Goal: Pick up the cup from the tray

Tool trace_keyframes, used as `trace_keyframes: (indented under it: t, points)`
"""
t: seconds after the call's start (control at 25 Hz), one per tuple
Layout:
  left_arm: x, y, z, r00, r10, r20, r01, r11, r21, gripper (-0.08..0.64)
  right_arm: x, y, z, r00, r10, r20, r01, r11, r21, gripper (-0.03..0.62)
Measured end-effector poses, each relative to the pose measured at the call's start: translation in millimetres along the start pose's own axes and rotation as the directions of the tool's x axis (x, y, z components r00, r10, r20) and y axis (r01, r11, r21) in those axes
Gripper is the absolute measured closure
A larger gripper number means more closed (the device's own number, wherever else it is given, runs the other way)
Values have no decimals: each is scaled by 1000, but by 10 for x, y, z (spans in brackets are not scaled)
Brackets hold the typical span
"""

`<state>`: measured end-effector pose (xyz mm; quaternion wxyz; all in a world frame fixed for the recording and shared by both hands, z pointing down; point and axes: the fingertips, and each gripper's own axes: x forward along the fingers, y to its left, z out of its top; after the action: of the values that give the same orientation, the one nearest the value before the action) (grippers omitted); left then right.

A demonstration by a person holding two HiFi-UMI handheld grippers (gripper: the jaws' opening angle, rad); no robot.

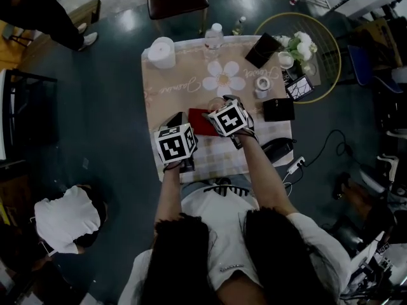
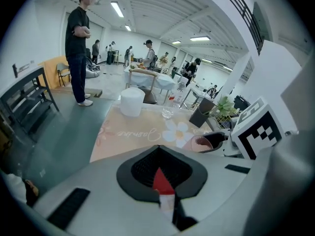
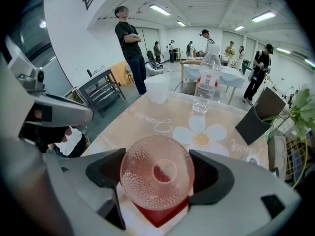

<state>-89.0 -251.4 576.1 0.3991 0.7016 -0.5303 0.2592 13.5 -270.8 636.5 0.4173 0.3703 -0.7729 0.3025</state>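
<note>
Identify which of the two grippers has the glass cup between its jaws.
The right gripper: its jaws grip the dimpled clear cup over the red tray; the left gripper's jaws hold no cup.

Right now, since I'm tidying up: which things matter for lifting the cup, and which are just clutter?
Job: cup, tray, right gripper, left gripper.
Clutter: water bottle, white roll, flowers, black box.

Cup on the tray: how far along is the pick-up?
Done: the right gripper is clamped on the clear cup. In hand: the left gripper is shut on the edge of the red tray, seemingly steadying it. Left: the cup sits directly over the tray. I cannot tell whether it has cleared it, so lift it away.
</note>
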Motion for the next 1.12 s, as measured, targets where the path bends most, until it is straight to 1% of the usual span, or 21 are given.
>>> trace_keyframes:
  t: [0.2,0.36,0.52,0.56,0.72,0.92,1.12]
  points:
    - [102,-148,-4,1000,-21,-19,22,999,34,555,-32,-278,-15,1000,-28,-10,28,999,28,184]
    - [177,-197,-21,999,-24,-33,25,999,35,555,-28,-487,-48,999,-47,-23,48,998,47,184]
    - [253,-231,-27,999,-26,-44,28,999,35,555,-6,-677,-104,998,-52,-32,55,994,90,184]
    - [264,-218,-27,999,-23,-48,25,999,33,555,10,-702,-116,998,-54,-36,57,994,93,184]
    - [304,-176,-8,998,-17,-56,18,1000,21,555,74,-778,-119,996,-67,-61,71,996,60,184]
    - [339,-107,-21,997,9,-77,-10,1000,-12,555,130,-812,-176,995,-44,-86,52,995,85,184]
    - [343,-98,-18,997,2,-75,-3,1000,-21,555,146,-819,-193,995,-42,-91,50,994,96,184]
